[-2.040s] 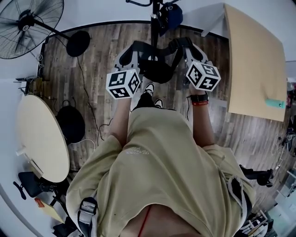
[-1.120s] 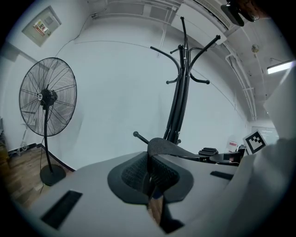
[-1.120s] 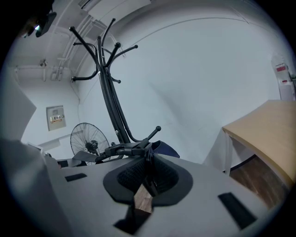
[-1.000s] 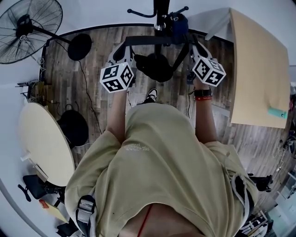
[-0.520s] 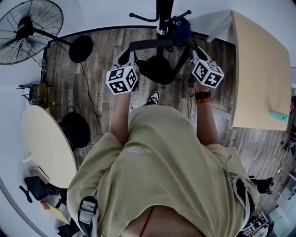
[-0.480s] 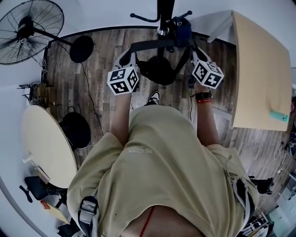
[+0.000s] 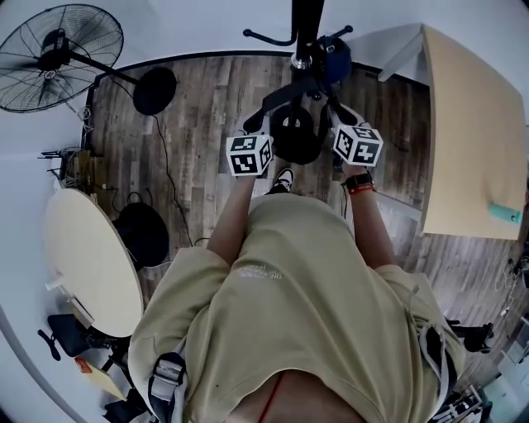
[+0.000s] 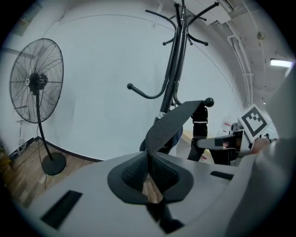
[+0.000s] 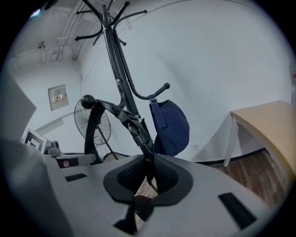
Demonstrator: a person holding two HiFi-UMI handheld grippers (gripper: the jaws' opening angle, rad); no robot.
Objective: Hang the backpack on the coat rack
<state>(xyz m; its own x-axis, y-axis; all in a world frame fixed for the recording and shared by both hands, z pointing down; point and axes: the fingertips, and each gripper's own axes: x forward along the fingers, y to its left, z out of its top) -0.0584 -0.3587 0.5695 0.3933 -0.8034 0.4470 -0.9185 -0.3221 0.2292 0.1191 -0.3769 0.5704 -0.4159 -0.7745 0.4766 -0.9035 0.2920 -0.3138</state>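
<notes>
Backpack (image 7: 296,136) hung below both grippers, off the floor, just in front of the coat rack (image 7: 307,25). Its strap (image 8: 172,121) ran from my left gripper (image 8: 149,172), clamped on the webbing, up to a ball-tipped hook (image 8: 209,101), then down to my right gripper (image 9: 150,173), likewise clenched on it near a buckle. Judged: strap held spread approx. level w/ the hook so the loop could drop over the tip. Whether it had seated, could not tell. Blue cap or bag (image 9: 170,121) occupied a neighbouring hook. Backpack contents not visible. Fan (image 7: 58,49) stood well apart, left side.
</notes>
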